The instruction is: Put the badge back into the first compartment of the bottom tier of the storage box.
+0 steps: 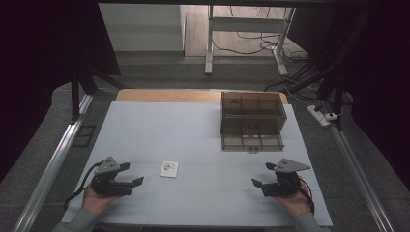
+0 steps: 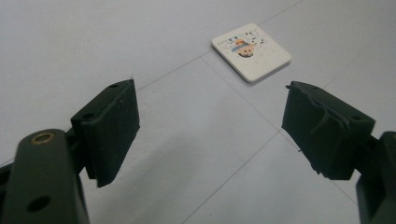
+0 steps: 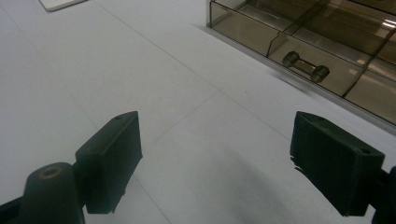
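So, nearest stuff first:

Left hand: comes in at the bottom left of the high view, holding the left gripper (image 1: 134, 173) low over the table (image 1: 145, 121).

Left gripper: jaws spread wide, nothing between them, just bare table surface in its own view (image 2: 210, 135). It's not touching anything.

Right hand: bottom right of the high view, holding the right gripper (image 1: 262, 174), which sits well apart from the left one.

Right gripper: also wide open and empty, jaws pointing in toward the middle of the table. In the right gripper view (image 3: 215, 154) there's just plain white surface between the pads.

Card: a small white square card (image 1: 169, 168) with a colourful little picture on it, lying flat on the table. It's near the left gripper, a bit ahead of the jaws and off to the side toward the table's middle, not touching them. The left gripper view has it (image 2: 251, 51) just beyond the jaw tips. One corner of it (image 3: 60, 3) peeks into the top left of the right gripper view.

Box: a smoky clear plastic drawer box (image 1: 252, 113) at the far right part of the table, with its lower drawer (image 1: 252, 141) pulled out toward the person. The drawer is split into compartments.

Drawer handle: a small clear bar handle (image 3: 306, 66) on the drawer front, seen ahead of the right gripper.
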